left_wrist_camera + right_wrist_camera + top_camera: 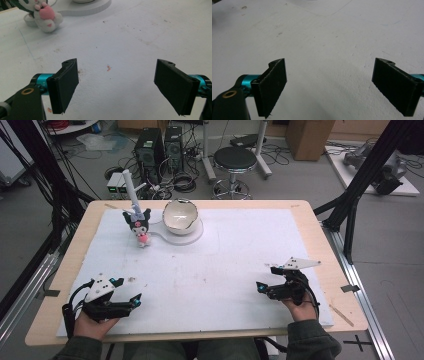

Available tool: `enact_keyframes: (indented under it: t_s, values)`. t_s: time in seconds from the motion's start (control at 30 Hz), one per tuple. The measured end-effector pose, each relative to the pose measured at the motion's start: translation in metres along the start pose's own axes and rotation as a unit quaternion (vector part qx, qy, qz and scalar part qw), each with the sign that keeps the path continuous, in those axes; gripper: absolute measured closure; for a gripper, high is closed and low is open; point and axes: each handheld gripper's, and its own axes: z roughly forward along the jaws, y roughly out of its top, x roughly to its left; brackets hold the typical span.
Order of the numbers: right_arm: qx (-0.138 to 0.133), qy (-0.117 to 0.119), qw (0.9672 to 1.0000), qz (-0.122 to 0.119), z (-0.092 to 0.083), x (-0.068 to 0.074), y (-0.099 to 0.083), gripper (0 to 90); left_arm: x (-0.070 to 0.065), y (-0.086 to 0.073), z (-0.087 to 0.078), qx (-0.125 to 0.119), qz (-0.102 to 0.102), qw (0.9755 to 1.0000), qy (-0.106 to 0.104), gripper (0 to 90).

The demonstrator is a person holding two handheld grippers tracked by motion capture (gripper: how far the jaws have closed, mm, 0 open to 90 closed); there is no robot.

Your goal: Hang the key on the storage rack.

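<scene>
Both grippers sat low at the near edge of the white mat point(220, 265), jaws spread wide with nothing between them. Left gripper point(126, 301) pointed toward the plush toy point(139, 226), which stood upright at the far left, just beside the bowl point(179, 216) on its white stand point(176, 239); well apart from both claws. Right gripper point(269, 281) faced bare mat. Probably a neutral parked pose: open claws, clear approach lane to the toy, left side closest.
</scene>
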Motion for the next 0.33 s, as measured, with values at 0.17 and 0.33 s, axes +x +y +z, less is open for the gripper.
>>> enact_keyframes:
  t_s: [0.17,0.33]
  values:
    - [-0.002,-0.001,1.0,0.0,-0.0017,0.0001,-0.0009,11.6,0.0,0.0,-0.0001,0.001,0.002,1.0,0.0,20.0]
    - [-0.003,-0.003,1.0,-0.002,-0.0014,-0.0004,-0.0005,11.6,0.0006,-0.0003,-0.0003,0.003,0.003,1.0,0.001,20.0]
